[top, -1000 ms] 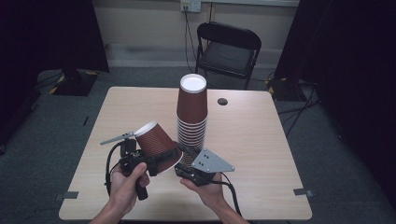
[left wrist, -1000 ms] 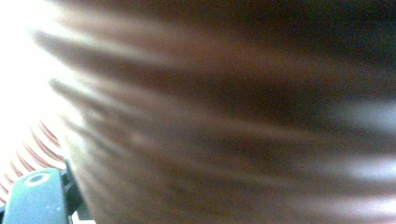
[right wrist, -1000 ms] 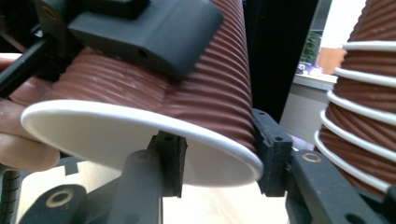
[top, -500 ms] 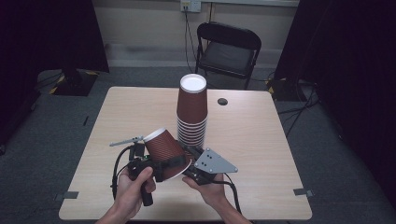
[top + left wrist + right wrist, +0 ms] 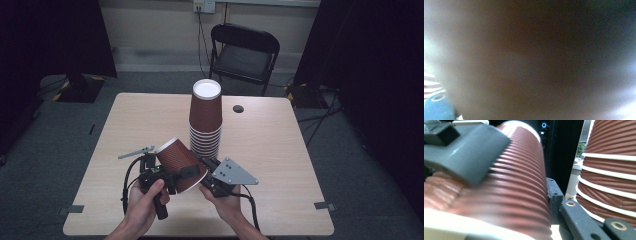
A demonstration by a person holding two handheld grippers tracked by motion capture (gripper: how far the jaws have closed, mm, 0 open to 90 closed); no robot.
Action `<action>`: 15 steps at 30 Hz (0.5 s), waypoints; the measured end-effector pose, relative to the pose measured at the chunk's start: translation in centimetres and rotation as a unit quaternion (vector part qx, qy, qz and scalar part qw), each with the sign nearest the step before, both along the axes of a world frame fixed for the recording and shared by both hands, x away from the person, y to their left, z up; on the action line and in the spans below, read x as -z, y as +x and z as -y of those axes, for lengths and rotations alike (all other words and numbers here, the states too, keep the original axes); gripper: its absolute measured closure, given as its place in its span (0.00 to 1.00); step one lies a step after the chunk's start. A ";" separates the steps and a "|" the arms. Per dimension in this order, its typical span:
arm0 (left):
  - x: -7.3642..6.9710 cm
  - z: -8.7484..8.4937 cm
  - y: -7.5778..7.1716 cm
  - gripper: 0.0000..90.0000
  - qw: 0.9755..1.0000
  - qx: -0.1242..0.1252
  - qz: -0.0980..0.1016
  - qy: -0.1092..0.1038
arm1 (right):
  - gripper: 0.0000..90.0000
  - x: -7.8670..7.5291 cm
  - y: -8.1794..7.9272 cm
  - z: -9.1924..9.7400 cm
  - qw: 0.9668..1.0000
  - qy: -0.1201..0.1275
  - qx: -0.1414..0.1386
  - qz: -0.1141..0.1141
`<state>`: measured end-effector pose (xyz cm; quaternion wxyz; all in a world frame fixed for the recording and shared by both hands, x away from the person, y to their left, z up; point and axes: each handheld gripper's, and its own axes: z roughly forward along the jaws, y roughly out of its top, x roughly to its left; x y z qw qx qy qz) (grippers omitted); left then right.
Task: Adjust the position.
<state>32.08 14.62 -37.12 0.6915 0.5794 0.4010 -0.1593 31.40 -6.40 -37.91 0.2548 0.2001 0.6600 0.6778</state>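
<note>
Scene: a person works at a wooden tabletop (image 5: pixel 280 150) with a pair of tongs in each hand; both forearms come in from the near edge
Left hand (image 5: pixel 146 199): wrapped round its tongs' handle, knuckles up, thumb over the top; the wrist is bent inward so the tool aims right, toward the other hand
Left tongs (image 5: pixel 167 172): lie level, just above the near part of the tabletop; their jaws have just been opening and stand wide, with the cup's base end against them; whether the pads still press on it I cannot tell, as their own view is a brown blur
Right hand (image 5: pixel 222 202): palm under its tongs, fingers curled up round the body, grey three-cornered plate on top; wrist turned so the tool aims left
Right tongs (image 5: pixel 192 172): their jaws have just been closing and now clamp the cup's wall near its rim; in the right gripper view a grey pad (image 5: pixel 466 157) lies flat on the ribs
Cup (image 5: pixel 181 162): ribbed brown paper, white rim; held in the air between the two tools, tipped on its side with the mouth down and to the right, base up and to the left; near the front of the stack, apart from it
Stack (image 5: pixel 205 120): brown cups nested upside down, upright at the middle of the tabletop, white base on top; in the right gripper view its rims (image 5: pixel 609 192) show just right of the held cup
Behind: a black folding chair (image 5: pixel 245 47) stands past the far edge
</note>
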 end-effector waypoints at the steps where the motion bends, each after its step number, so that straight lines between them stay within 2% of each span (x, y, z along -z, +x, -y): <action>1: -0.1 -0.1 0.1 0.10 1.000 -0.001 0.000 0.000 | 0.93 0.0 0.0 0.1 1.000 -0.001 -0.001 0.000; 3: -0.2 -0.5 0.2 0.10 1.000 -0.008 0.003 -0.003 | 0.94 0.1 -0.2 0.0 1.000 -0.008 -0.004 0.004; 8: -0.4 -1.0 0.4 0.11 1.000 -0.018 0.016 0.001 | 0.94 0.1 -0.2 -0.1 1.000 -0.008 -0.007 -0.003; 12: -0.5 -1.5 0.6 0.10 0.999 -0.030 0.039 0.015 | 0.94 0.0 -0.3 -0.1 1.000 -0.015 -0.011 -0.005; 15: -0.4 -1.5 0.7 0.09 0.999 -0.025 0.034 0.015 | 0.95 0.1 -0.3 0.0 1.000 -0.021 -0.010 -0.005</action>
